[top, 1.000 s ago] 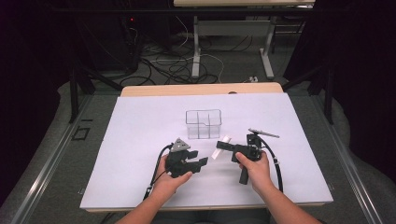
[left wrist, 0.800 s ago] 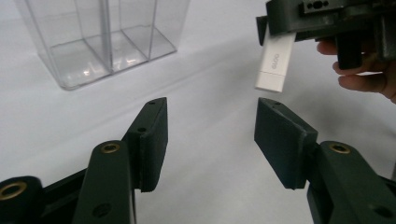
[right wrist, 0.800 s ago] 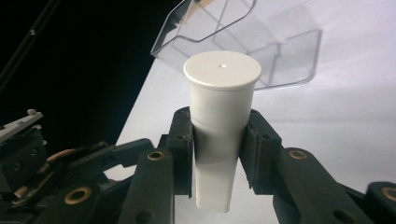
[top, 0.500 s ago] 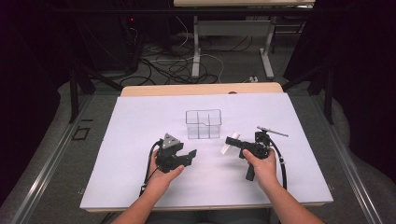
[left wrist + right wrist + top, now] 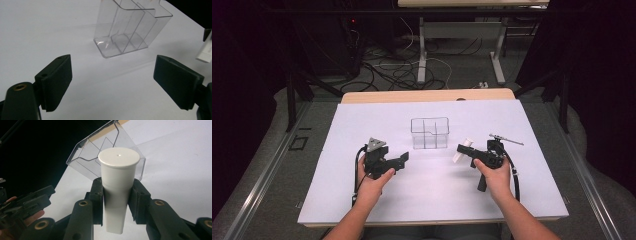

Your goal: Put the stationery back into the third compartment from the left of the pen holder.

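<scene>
A clear plastic organizer [image 5: 429,132] with several compartments stands upright in the middle of the white table top [image 5: 362,120]. My right gripper [image 5: 463,150] is to its right, shut on a white tube [image 5: 461,151]. In the right gripper view the tube [image 5: 117,185] sits capped end up between the jaws of my right gripper [image 5: 117,195], with the organizer [image 5: 85,150] behind it. My left gripper [image 5: 401,159] is left of and in front of the organizer. Its jaws stand wide apart and hold nothing. From my left gripper [image 5: 112,75], the organizer [image 5: 130,30] lies ahead and the tube [image 5: 205,53] shows at the right edge.
A thin metal rod [image 5: 507,139] lies on the table just beyond the right hand. Past the far wooden edge [image 5: 427,95] are cables and desk legs on the floor. In the right gripper view the left hand and its gripper [image 5: 25,203] show at lower left.
The two hands have drawn apart. The right gripper has carried the white tube to the right and slightly farther away; the left gripper has moved left and away.
</scene>
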`<state>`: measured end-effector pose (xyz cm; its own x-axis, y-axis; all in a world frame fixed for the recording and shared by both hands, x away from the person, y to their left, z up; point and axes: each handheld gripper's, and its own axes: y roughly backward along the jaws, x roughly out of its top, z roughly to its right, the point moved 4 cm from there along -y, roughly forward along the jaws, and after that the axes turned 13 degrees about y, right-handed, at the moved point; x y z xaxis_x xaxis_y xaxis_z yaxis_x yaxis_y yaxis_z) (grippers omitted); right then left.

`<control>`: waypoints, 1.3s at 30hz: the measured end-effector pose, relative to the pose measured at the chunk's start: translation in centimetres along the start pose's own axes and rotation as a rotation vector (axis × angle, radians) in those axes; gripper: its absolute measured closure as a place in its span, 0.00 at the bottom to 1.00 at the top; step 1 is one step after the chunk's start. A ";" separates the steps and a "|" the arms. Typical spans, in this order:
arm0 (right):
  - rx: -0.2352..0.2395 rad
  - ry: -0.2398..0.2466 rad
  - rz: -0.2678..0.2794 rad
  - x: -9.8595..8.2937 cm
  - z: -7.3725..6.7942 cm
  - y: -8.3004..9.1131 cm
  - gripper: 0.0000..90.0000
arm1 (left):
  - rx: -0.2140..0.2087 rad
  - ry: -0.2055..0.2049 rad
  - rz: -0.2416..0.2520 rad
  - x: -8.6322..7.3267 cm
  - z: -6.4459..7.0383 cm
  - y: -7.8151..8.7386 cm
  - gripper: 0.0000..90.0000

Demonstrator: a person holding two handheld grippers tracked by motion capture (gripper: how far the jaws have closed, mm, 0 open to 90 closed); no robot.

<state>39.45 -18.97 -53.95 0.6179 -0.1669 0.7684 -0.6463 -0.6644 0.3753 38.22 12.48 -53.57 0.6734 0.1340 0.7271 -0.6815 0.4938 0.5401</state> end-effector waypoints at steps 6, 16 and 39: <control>-0.011 0.090 -0.011 1.3 -0.4 0.0 0.75 | 0.010 -0.001 -0.034 0.2 -1.2 0.0 0.00; -0.037 0.198 -0.020 3.7 -1.2 -0.3 0.75 | 0.004 0.001 -0.042 0.2 -2.5 0.1 0.00; -0.114 0.421 0.009 10.0 -4.2 -3.4 0.75 | 0.037 0.002 -0.029 -0.1 -3.6 0.0 0.05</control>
<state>45.99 -15.29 -45.37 0.3906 0.1553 0.9074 -0.7107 -0.5757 0.4044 39.18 15.54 -55.15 0.6935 0.1220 0.7101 -0.6718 0.4654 0.5762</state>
